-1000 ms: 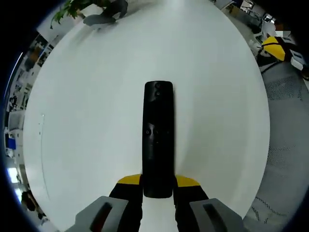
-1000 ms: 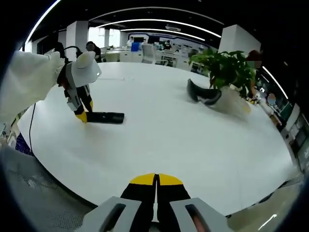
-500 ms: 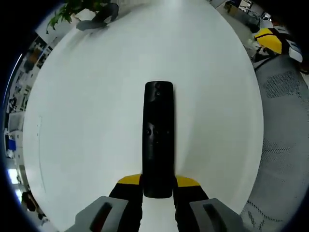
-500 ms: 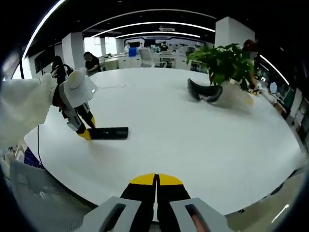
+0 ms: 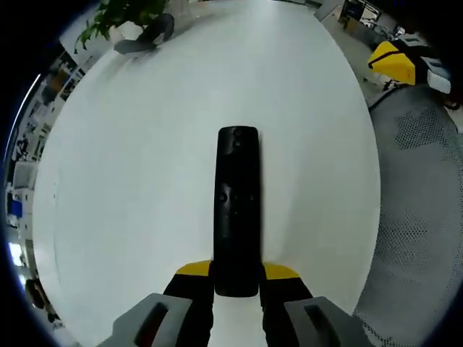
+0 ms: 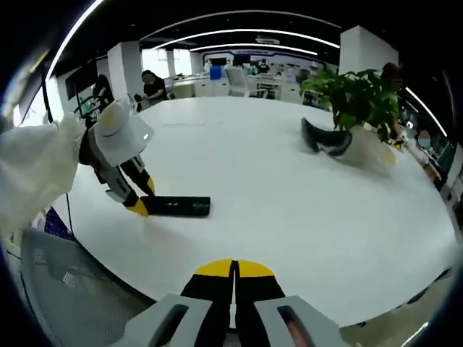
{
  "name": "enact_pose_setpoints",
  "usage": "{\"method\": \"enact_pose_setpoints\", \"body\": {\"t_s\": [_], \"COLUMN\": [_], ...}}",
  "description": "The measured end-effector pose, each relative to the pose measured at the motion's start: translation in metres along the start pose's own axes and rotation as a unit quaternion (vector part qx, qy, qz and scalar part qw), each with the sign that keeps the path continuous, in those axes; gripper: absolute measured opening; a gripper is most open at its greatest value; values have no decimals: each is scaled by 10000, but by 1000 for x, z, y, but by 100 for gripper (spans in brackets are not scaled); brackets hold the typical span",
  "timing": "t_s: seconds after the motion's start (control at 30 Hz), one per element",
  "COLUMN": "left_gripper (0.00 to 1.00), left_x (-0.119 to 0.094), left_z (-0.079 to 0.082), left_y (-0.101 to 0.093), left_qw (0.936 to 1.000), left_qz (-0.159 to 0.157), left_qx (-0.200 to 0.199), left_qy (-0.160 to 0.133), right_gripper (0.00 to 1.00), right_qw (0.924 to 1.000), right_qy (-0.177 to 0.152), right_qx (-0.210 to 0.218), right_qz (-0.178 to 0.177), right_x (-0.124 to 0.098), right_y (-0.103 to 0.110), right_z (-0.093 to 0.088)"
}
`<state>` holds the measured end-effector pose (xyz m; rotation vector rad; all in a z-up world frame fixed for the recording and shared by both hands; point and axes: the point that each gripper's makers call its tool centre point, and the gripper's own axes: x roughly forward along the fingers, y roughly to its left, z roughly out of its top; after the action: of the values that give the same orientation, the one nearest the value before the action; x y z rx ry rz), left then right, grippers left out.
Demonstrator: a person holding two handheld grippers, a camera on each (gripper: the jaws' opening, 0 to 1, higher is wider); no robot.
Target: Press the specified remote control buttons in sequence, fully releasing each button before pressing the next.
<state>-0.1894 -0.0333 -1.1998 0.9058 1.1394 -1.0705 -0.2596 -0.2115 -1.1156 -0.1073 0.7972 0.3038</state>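
Note:
A long black remote control [image 5: 237,206] lies on the white round table [image 5: 130,181], buttons up. My left gripper [image 5: 237,273] is shut on the remote's near end, its yellow-tipped jaws on either side. In the right gripper view the same remote [image 6: 179,207] lies flat at the table's near left, held by the left gripper [image 6: 139,206] with a white-sleeved arm [image 6: 32,177] behind it. My right gripper [image 6: 234,269] hovers shut over the table's near edge, well to the right of the remote, holding nothing.
A potted green plant [image 6: 354,97] and a dark curved headset [image 6: 325,140] stand at the table's far right. A mesh chair back [image 6: 58,282] sits at the lower left. A person [image 6: 153,84] sits far behind. Grey floor [image 5: 419,217] lies past the table edge.
Both views have shifted slightly with the hands. In the right gripper view the remote and left gripper now appear nearer and further right. The left gripper's hold on the remote is unchanged.

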Motion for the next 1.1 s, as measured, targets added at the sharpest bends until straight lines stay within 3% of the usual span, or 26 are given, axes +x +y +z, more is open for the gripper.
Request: {"method": "enact_pose_setpoints", "body": {"t_s": [0.43, 0.8, 0.9, 1.0, 1.1], "left_gripper": [23, 23, 23, 23, 23], "left_x": [0, 0, 0, 0, 0], "left_z": [5, 7, 8, 10, 11], "left_y": [-31, -56, -63, -70, -74], "left_qw": [9996, 9985, 9982, 9974, 9974], "left_qz": [-39, -71, -89, -152, -165], "left_qx": [123, 230, 273, 460, 470], "left_qy": [-268, -489, -522, -535, -530], "right_gripper": [0, 0, 0, 0, 0], "right_qw": [9992, 9978, 9951, 9882, 9871], "right_qy": [-159, 298, 467, 882, 939], "right_qx": [130, 403, 681, 972, 961], "right_qz": [336, 423, 537, 794, 876], "right_x": [18, 39, 40, 43, 47], "right_y": [1, 3, 4, 10, 13], "right_z": [27, 10, 4, -9, -12]}}
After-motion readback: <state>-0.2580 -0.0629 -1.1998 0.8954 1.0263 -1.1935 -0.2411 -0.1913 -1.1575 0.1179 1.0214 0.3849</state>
